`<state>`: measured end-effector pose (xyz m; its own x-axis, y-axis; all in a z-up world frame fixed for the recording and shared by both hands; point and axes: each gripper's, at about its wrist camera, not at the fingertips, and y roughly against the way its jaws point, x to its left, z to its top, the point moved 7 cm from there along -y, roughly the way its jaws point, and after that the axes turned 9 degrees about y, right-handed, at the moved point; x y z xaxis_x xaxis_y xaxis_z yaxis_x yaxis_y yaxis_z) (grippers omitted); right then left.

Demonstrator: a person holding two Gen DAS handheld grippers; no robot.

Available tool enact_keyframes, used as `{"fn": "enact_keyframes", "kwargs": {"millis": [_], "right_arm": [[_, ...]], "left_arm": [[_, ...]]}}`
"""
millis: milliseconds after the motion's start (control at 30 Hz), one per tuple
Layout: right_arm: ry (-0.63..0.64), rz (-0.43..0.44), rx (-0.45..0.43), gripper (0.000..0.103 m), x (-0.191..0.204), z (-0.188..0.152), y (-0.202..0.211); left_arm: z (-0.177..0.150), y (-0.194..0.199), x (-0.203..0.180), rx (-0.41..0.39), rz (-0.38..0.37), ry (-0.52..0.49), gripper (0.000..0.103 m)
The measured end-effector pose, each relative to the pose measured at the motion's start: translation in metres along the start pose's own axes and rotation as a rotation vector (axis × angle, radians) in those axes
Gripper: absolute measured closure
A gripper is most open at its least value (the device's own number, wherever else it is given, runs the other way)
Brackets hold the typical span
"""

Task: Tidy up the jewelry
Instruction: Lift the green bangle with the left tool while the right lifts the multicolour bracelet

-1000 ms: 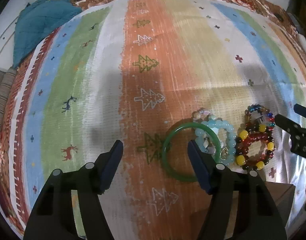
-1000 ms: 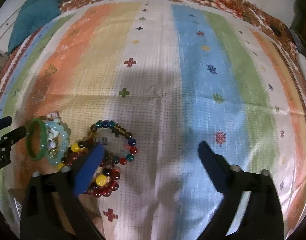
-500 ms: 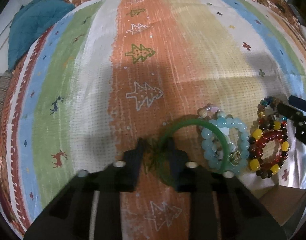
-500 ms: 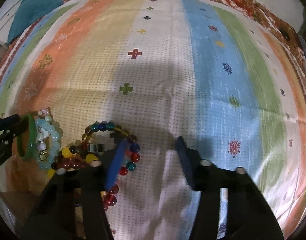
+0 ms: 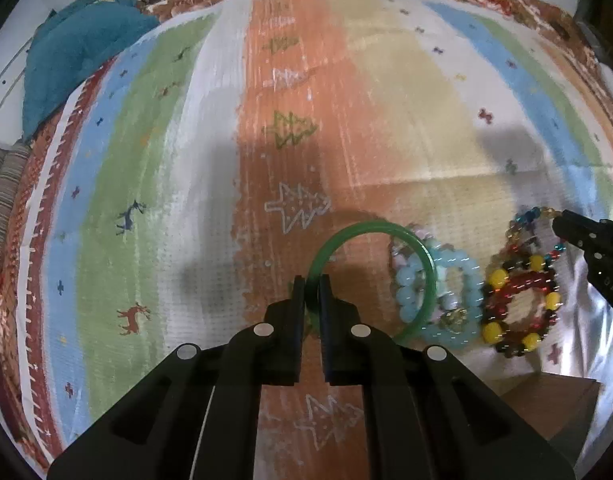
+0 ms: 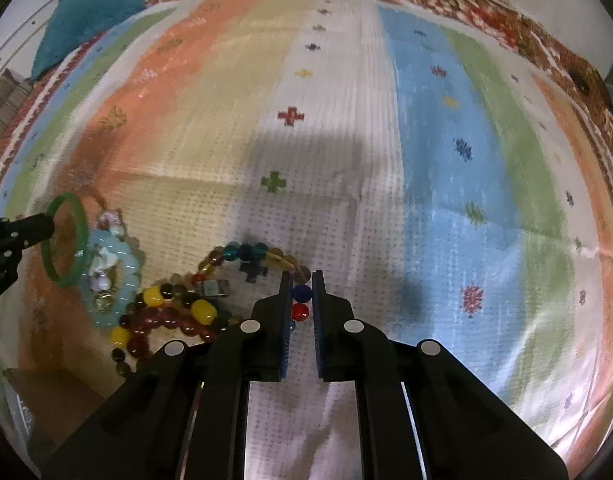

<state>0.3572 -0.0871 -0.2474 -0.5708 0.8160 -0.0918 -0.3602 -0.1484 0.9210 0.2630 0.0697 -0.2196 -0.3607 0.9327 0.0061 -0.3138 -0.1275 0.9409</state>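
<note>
My left gripper (image 5: 311, 280) is shut on the near rim of a green bangle (image 5: 362, 229), which tilts up off the striped cloth; it also shows in the right wrist view (image 6: 80, 236). A pale blue bead bracelet (image 5: 458, 292) lies partly under the bangle. A red and yellow bead bracelet (image 5: 518, 300) lies to its right. My right gripper (image 6: 299, 278) is shut on a multicoloured bead bracelet (image 6: 246, 254), with blue and red beads between the fingers.
A striped cloth (image 5: 186, 200) covers the surface. A teal cloth (image 5: 78, 52) lies at the far left. A brown cardboard box (image 5: 554, 404) sits near the front right, seen also in the right wrist view (image 6: 46, 396).
Both grippers moved forward and closed: the left on the green bangle's rim, the right on the multicoloured bracelet. The bangle has tilted up.
</note>
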Motion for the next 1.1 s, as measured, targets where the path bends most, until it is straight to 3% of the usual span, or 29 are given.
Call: {"fn": "enact_keyframes", "kwargs": {"millis": [533, 867, 1100], "right_arm": [[-0.012, 0.004, -0.096, 0.093, -0.008, 0.000, 0.054], [-0.004, 0.008, -0.115, 0.093, 0.004, -0.007, 0.074], [0.005, 0.011, -0.189, 0.093, 0.018, -0.008, 0.107]], "left_arm": [[-0.006, 0.046, -0.018, -0.081, -0.027, -0.024, 0.096], [-0.015, 0.069, -0.026, -0.108, -0.033, -0.046, 0.096], [-0.022, 0.088, -0.022, -0.134, -0.057, -0.029, 0.096]]}}
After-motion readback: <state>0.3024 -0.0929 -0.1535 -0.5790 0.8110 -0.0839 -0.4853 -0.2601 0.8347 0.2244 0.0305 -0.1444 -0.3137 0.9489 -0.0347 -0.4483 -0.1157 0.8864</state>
